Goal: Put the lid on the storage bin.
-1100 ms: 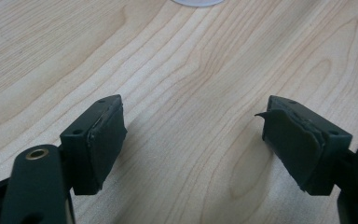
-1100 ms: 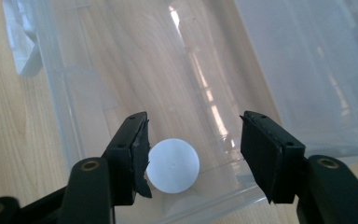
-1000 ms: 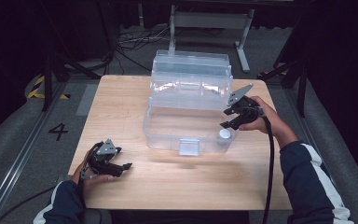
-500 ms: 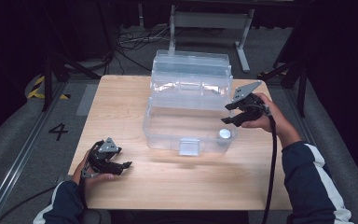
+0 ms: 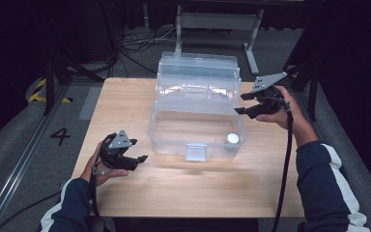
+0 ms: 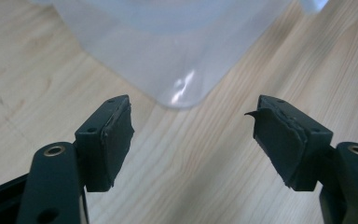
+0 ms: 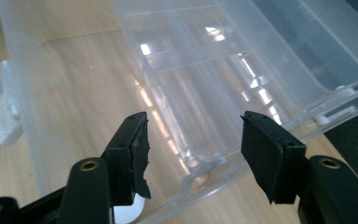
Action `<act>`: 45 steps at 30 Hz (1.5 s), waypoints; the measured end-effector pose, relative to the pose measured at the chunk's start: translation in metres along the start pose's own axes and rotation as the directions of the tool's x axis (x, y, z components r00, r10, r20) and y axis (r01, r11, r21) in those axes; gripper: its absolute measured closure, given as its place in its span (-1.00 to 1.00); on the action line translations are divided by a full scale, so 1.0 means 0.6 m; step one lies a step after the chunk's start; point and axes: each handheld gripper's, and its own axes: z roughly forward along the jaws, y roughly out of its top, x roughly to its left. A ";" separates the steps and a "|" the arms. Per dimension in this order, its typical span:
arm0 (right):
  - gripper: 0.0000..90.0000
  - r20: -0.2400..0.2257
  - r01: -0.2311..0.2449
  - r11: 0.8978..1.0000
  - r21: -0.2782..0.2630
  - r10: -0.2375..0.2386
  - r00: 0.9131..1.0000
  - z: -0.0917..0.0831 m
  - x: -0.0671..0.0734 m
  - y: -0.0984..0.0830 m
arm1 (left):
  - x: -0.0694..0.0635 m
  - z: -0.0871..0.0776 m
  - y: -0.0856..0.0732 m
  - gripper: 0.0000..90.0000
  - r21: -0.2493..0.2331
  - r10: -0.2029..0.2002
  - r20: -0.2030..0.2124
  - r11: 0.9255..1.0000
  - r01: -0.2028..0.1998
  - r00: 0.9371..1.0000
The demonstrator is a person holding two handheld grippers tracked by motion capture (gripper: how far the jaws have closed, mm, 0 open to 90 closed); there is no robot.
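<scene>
We see a wooden table (image 5: 125,104) on grey floor (image 5: 19,130), w/ a "4" marking (image 5: 60,136) and yellow-black tape (image 5: 37,90) left of it. Behind, black cables (image 5: 137,41) lie near a grey metal stand (image 5: 217,21).

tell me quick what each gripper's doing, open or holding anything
Left gripper: open, holding nothing, jaws just been closing a little.
Right gripper: open, holding nothing.

A pale wooden table (image 5: 125,104) stands on grey carpet (image 5: 19,140) in a dim room with black surroundings. Behind it a grey metal stand (image 5: 217,21) rises beside tangled cables (image 5: 135,41). A black "4" (image 5: 60,136) and yellow-black tape (image 5: 41,89) mark the floor.
</scene>
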 end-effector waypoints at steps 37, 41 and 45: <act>-0.11 0.065 -0.167 0.977 -0.133 0.177 0.982 0.088 -0.097 0.034 | 0.005 0.065 0.110 -0.20 -0.076 0.116 0.062 0.991 -0.112 0.991; -0.10 0.060 -0.167 0.978 -0.122 0.175 0.983 0.100 -0.101 0.038 | 0.006 0.076 0.114 -0.11 -0.072 0.125 0.099 0.990 -0.118 0.987; -0.09 0.050 -0.150 0.985 -0.087 0.155 0.987 0.115 -0.099 0.042 | 0.003 0.084 0.120 -0.01 -0.065 0.154 0.130 0.987 -0.146 0.980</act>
